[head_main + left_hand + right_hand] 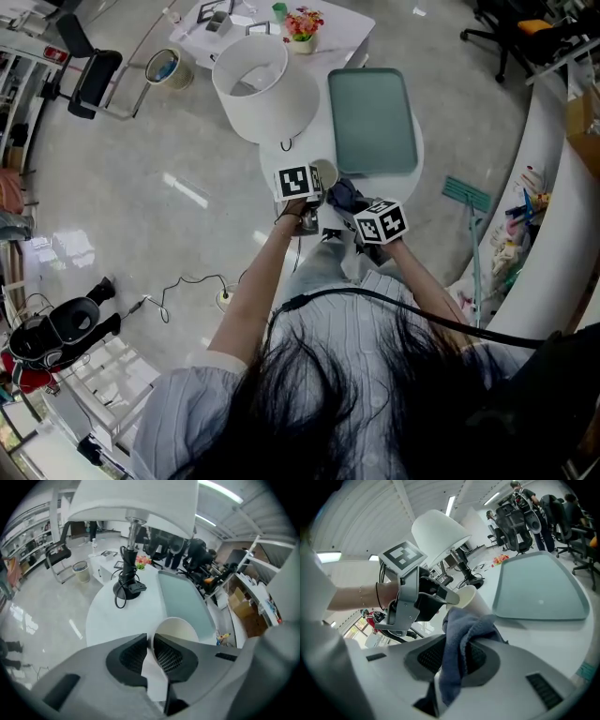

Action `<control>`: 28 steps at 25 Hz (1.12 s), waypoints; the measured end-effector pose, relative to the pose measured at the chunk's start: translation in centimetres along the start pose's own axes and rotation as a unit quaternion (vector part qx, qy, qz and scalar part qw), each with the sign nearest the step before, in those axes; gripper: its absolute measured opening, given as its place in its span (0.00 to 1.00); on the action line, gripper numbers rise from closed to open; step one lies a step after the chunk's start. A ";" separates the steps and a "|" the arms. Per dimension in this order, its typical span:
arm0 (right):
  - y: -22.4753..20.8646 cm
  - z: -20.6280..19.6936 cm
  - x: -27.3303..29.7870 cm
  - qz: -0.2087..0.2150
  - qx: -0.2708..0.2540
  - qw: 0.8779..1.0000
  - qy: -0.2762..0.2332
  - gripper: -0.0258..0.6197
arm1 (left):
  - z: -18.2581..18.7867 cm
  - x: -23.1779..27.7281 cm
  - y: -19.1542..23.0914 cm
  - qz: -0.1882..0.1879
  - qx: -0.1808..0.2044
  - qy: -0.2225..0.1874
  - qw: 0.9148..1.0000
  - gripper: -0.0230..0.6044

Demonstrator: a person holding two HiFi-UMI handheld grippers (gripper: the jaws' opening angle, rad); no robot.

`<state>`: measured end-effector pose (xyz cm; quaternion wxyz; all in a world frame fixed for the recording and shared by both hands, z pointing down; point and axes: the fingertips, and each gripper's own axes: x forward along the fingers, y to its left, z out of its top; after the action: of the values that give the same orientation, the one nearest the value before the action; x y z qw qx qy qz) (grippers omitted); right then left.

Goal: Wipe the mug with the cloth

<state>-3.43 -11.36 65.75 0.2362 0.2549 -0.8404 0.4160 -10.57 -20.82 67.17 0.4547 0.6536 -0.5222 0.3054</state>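
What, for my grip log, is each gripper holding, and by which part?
The left gripper pinches the mug by its rim wall; the right gripper clamps the cloth by a bunched fold.

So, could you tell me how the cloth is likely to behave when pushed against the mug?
Probably floppy: the cloth bunches and droops over the right gripper, so it should fold around the mug rather than shove it. It looks light and fuzzy, so likely grippy. The left gripper pinches only the mug's rim, so hard pushes might twist it.
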 end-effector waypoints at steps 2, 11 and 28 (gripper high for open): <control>0.2 0.0 -0.1 0.001 -0.002 1.000 0.000 0.17 | -0.3 -0.2 0.5 0.019 -0.050 -0.011 0.999 0.11; -0.1 0.2 -1.0 -0.002 0.019 1.000 -0.021 0.17 | -1.5 -0.7 1.3 0.059 -0.214 -0.042 0.974 0.11; -0.3 0.8 -2.5 0.012 0.048 0.998 -0.047 0.17 | -1.6 -1.1 0.2 0.011 -0.249 -0.058 0.967 0.12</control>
<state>-1.49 -11.59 63.96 0.1789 0.2747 -0.8324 0.4467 -10.92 -18.88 66.87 0.5689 0.5305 -0.6145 0.1321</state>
